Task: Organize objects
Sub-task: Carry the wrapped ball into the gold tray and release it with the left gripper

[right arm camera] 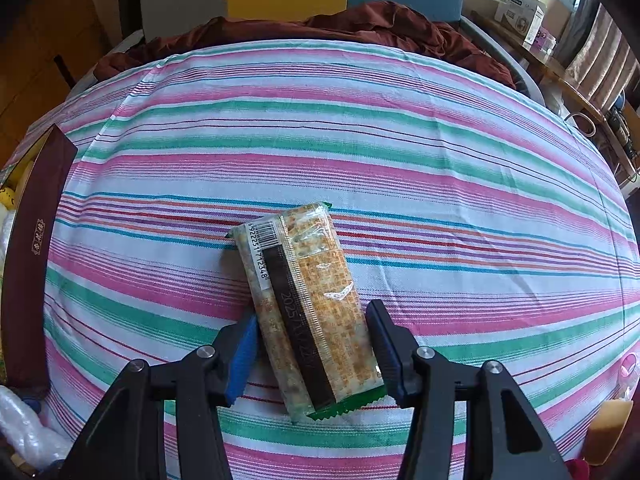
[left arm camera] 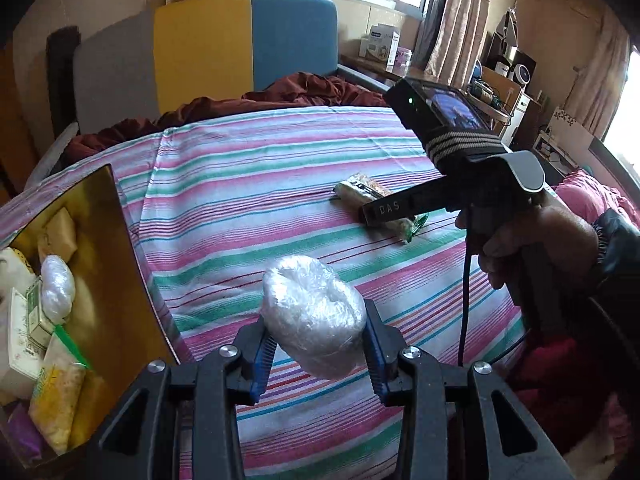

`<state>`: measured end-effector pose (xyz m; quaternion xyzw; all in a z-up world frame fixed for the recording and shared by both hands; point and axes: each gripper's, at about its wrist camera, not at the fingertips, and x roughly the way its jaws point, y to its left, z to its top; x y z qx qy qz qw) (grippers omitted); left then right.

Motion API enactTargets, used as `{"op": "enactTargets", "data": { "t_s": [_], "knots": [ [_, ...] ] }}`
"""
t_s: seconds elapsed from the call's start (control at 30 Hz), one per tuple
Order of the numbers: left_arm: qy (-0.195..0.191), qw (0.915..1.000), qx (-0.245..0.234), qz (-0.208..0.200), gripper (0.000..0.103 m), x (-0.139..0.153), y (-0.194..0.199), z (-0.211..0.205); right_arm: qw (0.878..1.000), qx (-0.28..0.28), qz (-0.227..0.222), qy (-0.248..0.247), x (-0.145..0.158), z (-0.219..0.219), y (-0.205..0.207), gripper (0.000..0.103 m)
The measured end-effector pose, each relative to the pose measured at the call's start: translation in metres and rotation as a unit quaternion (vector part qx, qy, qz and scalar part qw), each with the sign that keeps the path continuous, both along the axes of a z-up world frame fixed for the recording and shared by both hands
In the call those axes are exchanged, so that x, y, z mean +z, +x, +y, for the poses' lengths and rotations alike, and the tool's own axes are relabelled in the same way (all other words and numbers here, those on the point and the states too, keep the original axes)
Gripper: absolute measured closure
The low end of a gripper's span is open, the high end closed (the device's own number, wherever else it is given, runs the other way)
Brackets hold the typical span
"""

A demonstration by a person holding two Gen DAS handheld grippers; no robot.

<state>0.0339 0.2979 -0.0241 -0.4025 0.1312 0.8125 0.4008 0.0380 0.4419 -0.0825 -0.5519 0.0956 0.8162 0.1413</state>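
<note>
My left gripper (left arm camera: 318, 346) is shut on a white plastic-wrapped bundle (left arm camera: 314, 314) and holds it above the striped bedsheet (left arm camera: 248, 184), just right of the gold-lined box (left arm camera: 116, 264). My right gripper (right arm camera: 314, 344) is open, with its jaws on either side of a cracker packet (right arm camera: 306, 304) that lies flat on the sheet (right arm camera: 360, 152). The pads look close to the packet's sides but apart from them. The right gripper (left arm camera: 380, 210) also shows in the left wrist view, over the same packet (left arm camera: 360, 190).
The box holds several packets, a small carton (left arm camera: 32, 320) and another wrapped bundle (left arm camera: 58, 294). Its dark red side (right arm camera: 36, 248) stands at the left. A rumpled maroon blanket (left arm camera: 248, 98) lies at the headboard. A pink cloth (left arm camera: 588, 196) is at the right.
</note>
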Motion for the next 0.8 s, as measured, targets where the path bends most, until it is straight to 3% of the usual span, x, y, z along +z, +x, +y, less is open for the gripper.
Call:
{"op": "enactTargets", "data": {
  "t_s": [0.3, 0.8],
  "knots": [
    [0.009, 0.9988, 0.041, 0.024, 0.063, 0.022, 0.002, -0.038, 1.000, 0.006, 0.004, 0.011, -0.002, -0.003, -0.008, 0.050],
    [0.027, 0.9931, 0.113, 0.015, 0.063, 0.027, -0.022, -0.103, 1.000, 0.010, 0.009, 0.025, -0.002, -0.003, -0.007, 0.051]
  ]
}}
